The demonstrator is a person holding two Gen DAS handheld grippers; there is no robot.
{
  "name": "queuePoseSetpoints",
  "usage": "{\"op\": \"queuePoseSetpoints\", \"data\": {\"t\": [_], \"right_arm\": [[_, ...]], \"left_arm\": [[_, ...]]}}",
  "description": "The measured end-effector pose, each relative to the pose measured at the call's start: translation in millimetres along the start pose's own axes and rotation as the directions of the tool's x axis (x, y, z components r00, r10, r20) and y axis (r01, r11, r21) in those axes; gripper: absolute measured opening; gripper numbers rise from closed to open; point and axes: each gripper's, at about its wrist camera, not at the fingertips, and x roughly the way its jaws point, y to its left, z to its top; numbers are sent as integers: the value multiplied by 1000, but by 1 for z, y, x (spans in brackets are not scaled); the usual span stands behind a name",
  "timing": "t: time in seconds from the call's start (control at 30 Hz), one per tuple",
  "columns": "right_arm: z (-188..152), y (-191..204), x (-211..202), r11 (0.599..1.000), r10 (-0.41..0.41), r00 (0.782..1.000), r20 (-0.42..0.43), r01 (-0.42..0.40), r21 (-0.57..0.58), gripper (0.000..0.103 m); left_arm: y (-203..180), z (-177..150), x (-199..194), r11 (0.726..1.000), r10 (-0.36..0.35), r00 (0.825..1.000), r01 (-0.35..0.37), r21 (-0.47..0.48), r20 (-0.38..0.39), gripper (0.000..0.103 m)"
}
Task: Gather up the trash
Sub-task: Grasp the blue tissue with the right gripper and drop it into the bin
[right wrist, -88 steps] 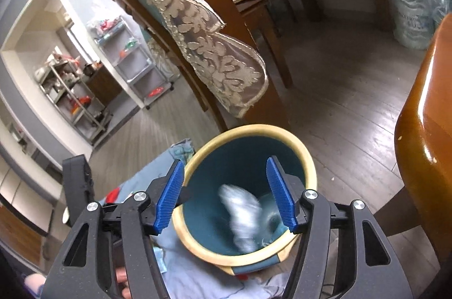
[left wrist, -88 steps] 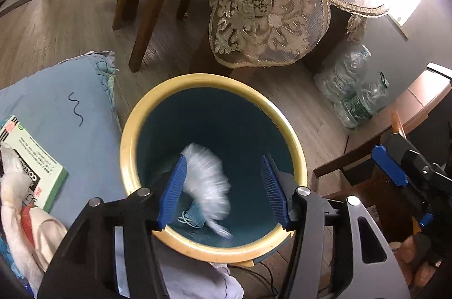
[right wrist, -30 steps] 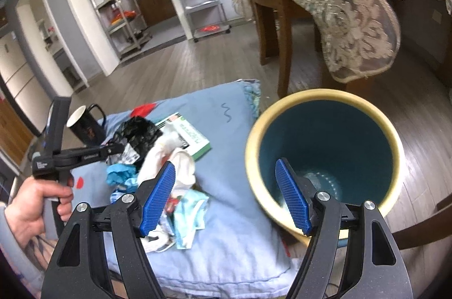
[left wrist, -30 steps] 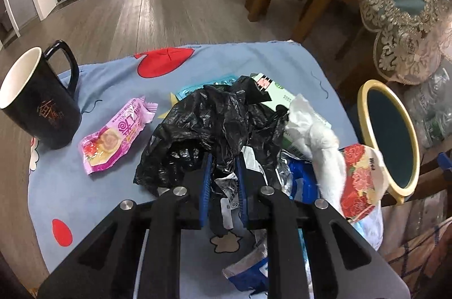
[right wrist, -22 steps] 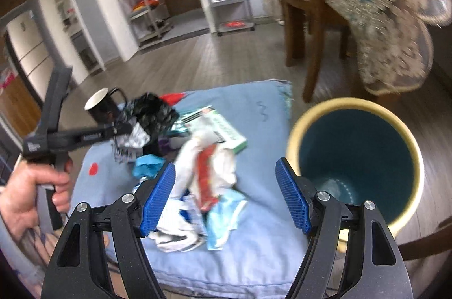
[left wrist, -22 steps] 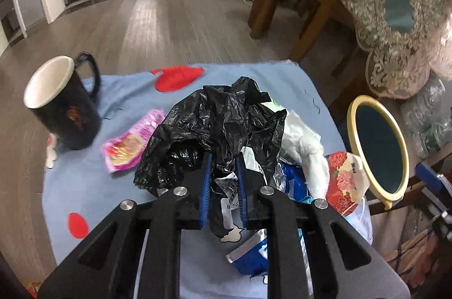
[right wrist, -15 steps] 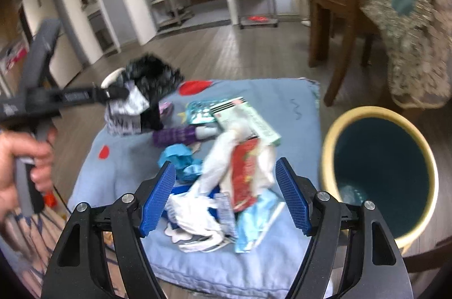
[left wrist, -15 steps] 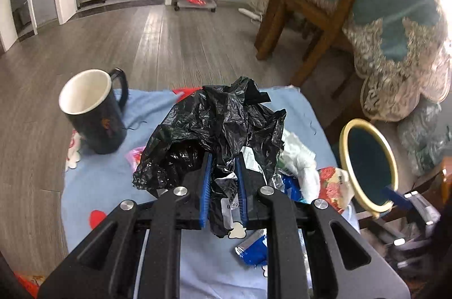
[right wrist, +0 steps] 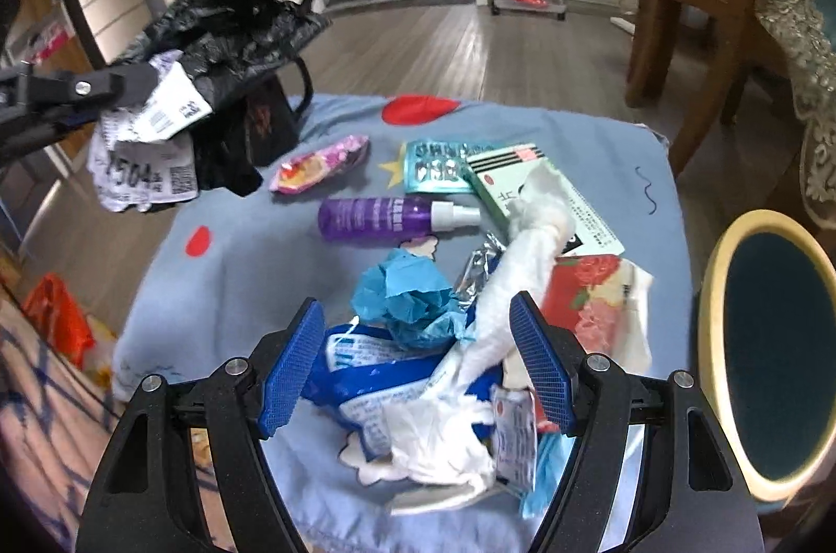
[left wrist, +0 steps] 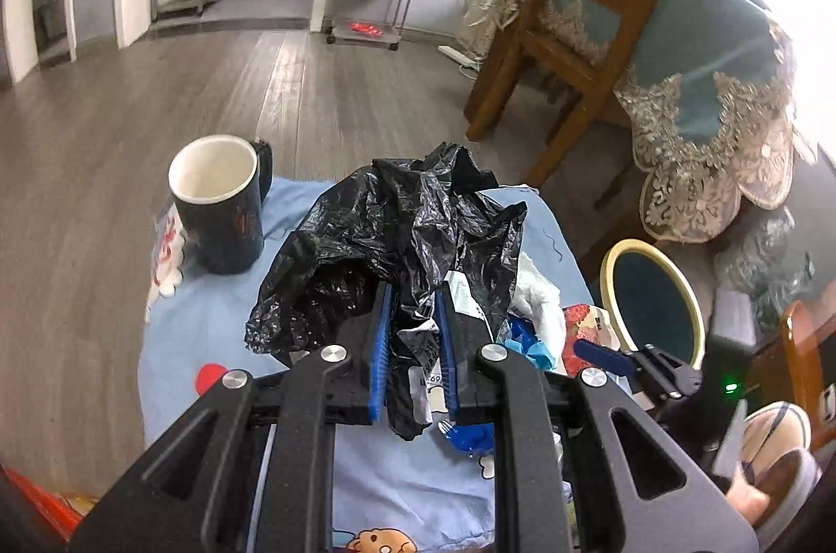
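Left tool [left wrist: 413, 344] clamped on black bag [left wrist: 397, 234], lifted above the counter [left wrist: 219, 328]. Only right wrist view shows bag's white labels [right wrist: 146, 145], digits "504" legible. Right tool [right wrist: 413, 365] spread open over blue wrapper [right wrist: 366, 375] and white tissue [right wrist: 527, 271]; bin [right wrist: 716, 318] at its right.

black plastic bag [left wrist: 402, 234]: 1 | mug [left wrist: 219, 203]: 1 | purple spray bottle [right wrist: 386, 217]: 1 | pink snack wrapper [right wrist: 318, 163]: 1 | blister pack [right wrist: 436, 166]: 1 | green-white box [right wrist: 543, 197]: 1 | crumpled blue paper [right wrist: 407, 299]: 1 | bin [right wrist: 773, 349]: 1
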Motion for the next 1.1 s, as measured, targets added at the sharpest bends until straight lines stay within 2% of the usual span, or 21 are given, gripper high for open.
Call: {"op": "queuePoseSetpoints", "data": {"t": [0.03, 0.1, 0.17, 0.27, 0.43, 0.67, 0.9, 1.1], "right_arm": [[0, 0, 5, 1000, -7, 1000, -7, 7, 1, 74], [1, -2, 11, 1000, -7, 1000, -11, 7, 6, 65], [2, -5, 16, 1000, 14, 1000, -22, -13, 20, 44], [4, -5, 11, 999, 46, 999, -6, -45, 22, 31], [10, -5, -10, 994, 102, 993, 61, -104, 43, 29], [18, -23, -51, 971, 183, 971, 157, -203, 128, 29], [9, -53, -88, 969, 135, 969, 206, -173, 178, 29], [-11, -88, -118, 970, 21, 973, 229, -75, 230, 29]], "left_arm": [[1, 0, 2, 1000, -3, 1000, 3, -11, -1, 16], [6, -1, 6, 999, -13, 1000, 13, -30, 0, 16], [7, 0, 8, 999, -22, 1000, 22, -44, 7, 16], [9, 3, 9, 998, -31, 999, 32, -58, 17, 16], [6, 4, 9, 998, -33, 999, 35, -56, 30, 16], [1, 3, 11, 998, -39, 999, 41, -48, 26, 16], [-21, 5, 16, 997, -70, 997, 70, -13, 18, 16], [-51, 5, 20, 994, -109, 994, 109, 32, 8, 16]]}}
